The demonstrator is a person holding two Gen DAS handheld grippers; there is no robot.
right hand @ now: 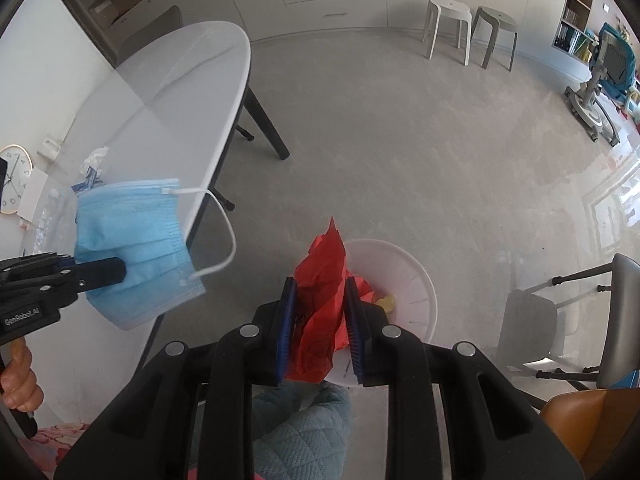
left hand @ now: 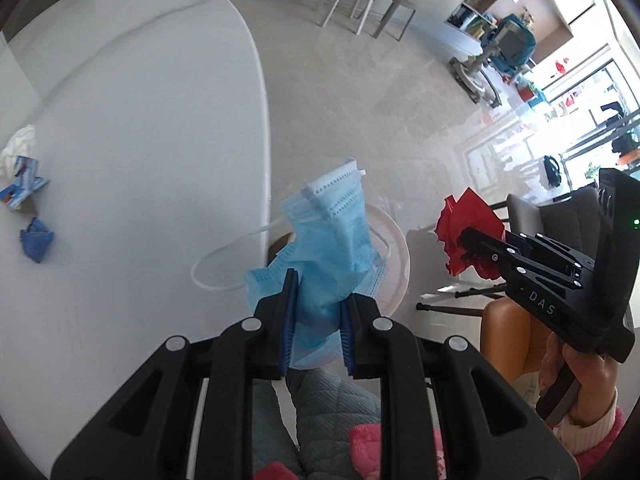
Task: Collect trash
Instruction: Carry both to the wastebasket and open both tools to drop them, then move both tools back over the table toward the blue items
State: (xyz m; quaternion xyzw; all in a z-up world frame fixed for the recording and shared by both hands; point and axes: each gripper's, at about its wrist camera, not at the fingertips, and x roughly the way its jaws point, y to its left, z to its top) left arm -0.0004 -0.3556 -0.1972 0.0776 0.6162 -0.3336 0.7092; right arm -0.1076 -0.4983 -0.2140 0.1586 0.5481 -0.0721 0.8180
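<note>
One blue face mask [left hand: 328,248] is pinched by the left gripper [left hand: 316,320] beside the white table [left hand: 140,120]. One red crumpled paper [right hand: 324,304] is clamped by the right gripper [right hand: 320,328] above the white bin [right hand: 404,280]. Three scraps [left hand: 24,192] lie on the table. "GenRobot.AI" and "DAS" are legible on the grippers. Two stools [right hand: 468,28] stand beyond.

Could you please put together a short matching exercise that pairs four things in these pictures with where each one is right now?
Things:
1. blue face mask
2. red crumpled paper
3. blue paper scrap
4. white bin

Places:
A. lying on the white table
B. standing on the floor below the tools
C. clamped in the right tool
D. clamped in the left tool

Pairs: 1-D, 2-C, 3-A, 4-B
</note>
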